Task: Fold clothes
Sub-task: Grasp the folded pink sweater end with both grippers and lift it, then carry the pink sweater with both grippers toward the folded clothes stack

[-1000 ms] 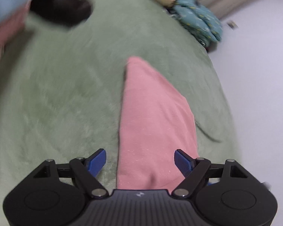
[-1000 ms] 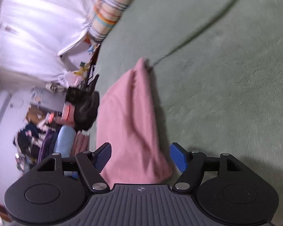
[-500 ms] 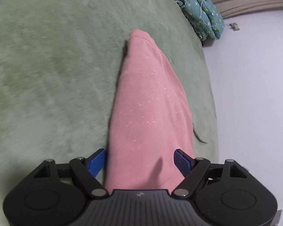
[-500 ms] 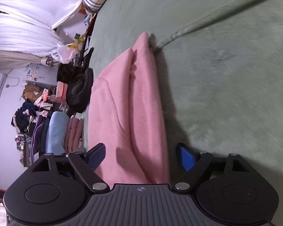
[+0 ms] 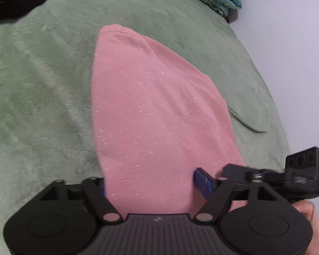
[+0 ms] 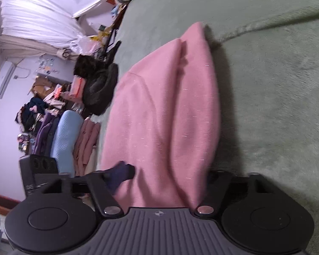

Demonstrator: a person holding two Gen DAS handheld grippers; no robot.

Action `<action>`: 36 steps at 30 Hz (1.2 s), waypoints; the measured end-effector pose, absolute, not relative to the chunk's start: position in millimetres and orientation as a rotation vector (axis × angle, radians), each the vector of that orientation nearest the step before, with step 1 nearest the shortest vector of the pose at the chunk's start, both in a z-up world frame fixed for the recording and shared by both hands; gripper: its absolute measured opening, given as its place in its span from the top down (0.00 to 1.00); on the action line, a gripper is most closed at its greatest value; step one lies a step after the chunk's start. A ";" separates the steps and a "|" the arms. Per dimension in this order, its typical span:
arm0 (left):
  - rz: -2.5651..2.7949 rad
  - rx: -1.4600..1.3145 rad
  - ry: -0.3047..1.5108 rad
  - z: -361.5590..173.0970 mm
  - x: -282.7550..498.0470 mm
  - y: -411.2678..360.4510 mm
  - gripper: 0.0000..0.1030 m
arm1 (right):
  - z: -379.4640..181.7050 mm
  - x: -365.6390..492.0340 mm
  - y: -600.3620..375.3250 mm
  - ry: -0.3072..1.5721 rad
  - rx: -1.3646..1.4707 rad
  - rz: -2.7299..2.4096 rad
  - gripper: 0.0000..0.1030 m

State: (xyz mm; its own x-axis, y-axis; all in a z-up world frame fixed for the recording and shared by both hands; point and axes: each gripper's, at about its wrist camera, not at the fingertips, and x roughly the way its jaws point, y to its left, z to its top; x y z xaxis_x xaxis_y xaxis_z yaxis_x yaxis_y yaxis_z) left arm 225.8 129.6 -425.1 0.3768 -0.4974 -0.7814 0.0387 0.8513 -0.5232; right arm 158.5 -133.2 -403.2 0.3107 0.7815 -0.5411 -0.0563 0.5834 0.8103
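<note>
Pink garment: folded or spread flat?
Folded. The pink garment lies doubled on the green blanket, layered edges showing, its near end between both grippers' fingers.

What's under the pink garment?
The green blanket shows all around the pink garment, which lies on it. Anything beneath the cloth itself is covered.

Left black two-finger gripper [image 5: 153,183]: jaws spread wide, blue-padded fingers [image 5: 203,182] either side of the pink speckled knit garment [image 5: 155,110], whose near end passes between them; one pad is largely hidden by cloth. Right black two-finger gripper [image 6: 170,175]: jaws likewise spread, the same garment bunched between its fingers [image 6: 121,173]. In the left view, the right gripper sits just beside the left one, with part of the bare hand [image 5: 308,212] holding it.
</note>
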 end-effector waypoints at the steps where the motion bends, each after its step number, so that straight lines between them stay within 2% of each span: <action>1: -0.355 -0.448 1.136 -422.6 224.4 128.7 0.47 | -404.3 157.8 -135.8 1.126 0.791 0.628 0.62; 5: -0.336 -0.371 1.109 -409.9 221.3 118.0 0.67 | -396.0 150.9 -135.3 1.096 0.779 0.621 0.72; 9: -0.319 -0.364 1.112 -396.6 217.6 112.9 0.75 | -374.5 146.5 -129.0 1.081 0.761 0.619 0.75; 14: -0.361 -0.460 1.152 -373.2 217.5 127.8 0.76 | -323.7 143.9 -113.8 1.060 0.657 0.659 0.77; 17: -0.381 -0.479 1.122 -339.0 215.9 139.9 0.76 | -280.0 147.1 -99.3 1.030 0.594 0.698 0.77; 23: -0.355 -0.478 0.980 -237.1 206.6 193.1 0.76 | -163.2 163.0 -32.3 0.895 0.476 0.854 0.77; 28: -0.245 -0.445 0.814 -117.0 189.1 288.2 0.76 | -65.4 177.5 56.3 0.763 0.389 0.981 0.77; 31: -0.179 -0.438 0.759 -69.8 183.1 346.3 0.74 | -17.0 188.5 129.7 0.697 0.423 1.048 0.77; 34: -0.110 -0.466 0.738 -49.9 173.5 413.5 0.69 | -5.0 192.3 183.9 0.671 0.473 1.086 0.76; 36: -0.069 -0.505 0.757 -64.6 165.0 454.9 0.66 | -27.4 190.4 238.9 0.688 0.530 1.106 0.76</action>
State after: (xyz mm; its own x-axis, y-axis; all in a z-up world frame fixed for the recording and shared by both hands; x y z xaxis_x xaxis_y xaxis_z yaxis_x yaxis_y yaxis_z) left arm 165.0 454.9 -64.6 0.7306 -0.2377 -0.6401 -0.1188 0.8789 -0.4620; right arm 190.4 238.9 -27.4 0.2829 0.9300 -0.2348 -0.6214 0.3641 0.6938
